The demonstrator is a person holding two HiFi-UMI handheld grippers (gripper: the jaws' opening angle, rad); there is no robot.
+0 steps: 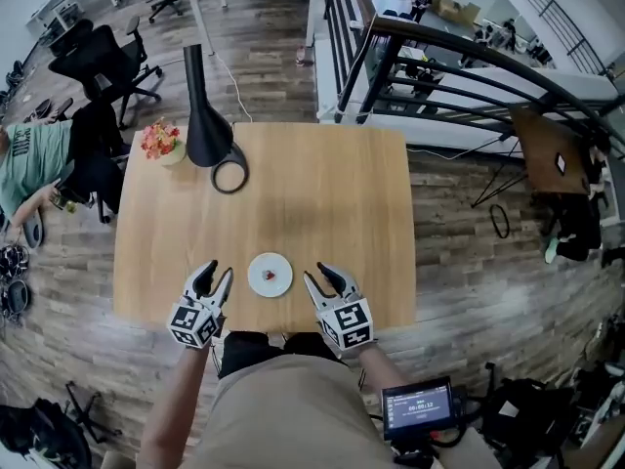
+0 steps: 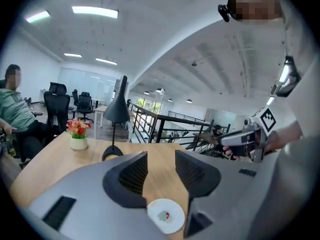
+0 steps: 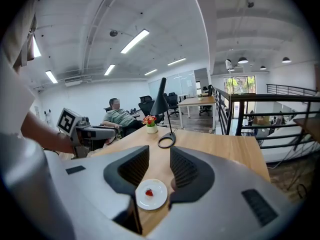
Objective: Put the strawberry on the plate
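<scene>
A small red strawberry (image 1: pixel 270 276) lies in the middle of a white plate (image 1: pixel 280 266) near the front edge of the wooden table (image 1: pixel 322 193). My left gripper (image 1: pixel 220 272) hovers just left of the plate, open, with nothing between its jaws. My right gripper (image 1: pixel 314 274) hovers just right of the plate, also open and empty. In the left gripper view the plate (image 2: pixel 175 220) with the strawberry (image 2: pixel 163 215) shows below the gripper (image 2: pixel 161 155). The right gripper view shows the plate (image 3: pixel 159 197) and strawberry (image 3: pixel 148 192) under the gripper (image 3: pixel 159 151).
A black cone lamp (image 1: pixel 205 115) with a ring base and a pot of flowers (image 1: pixel 161 143) stand at the table's far left corner. A person sits at the left beside office chairs (image 1: pixel 103 62). A black railing (image 1: pixel 410 57) runs beyond the table.
</scene>
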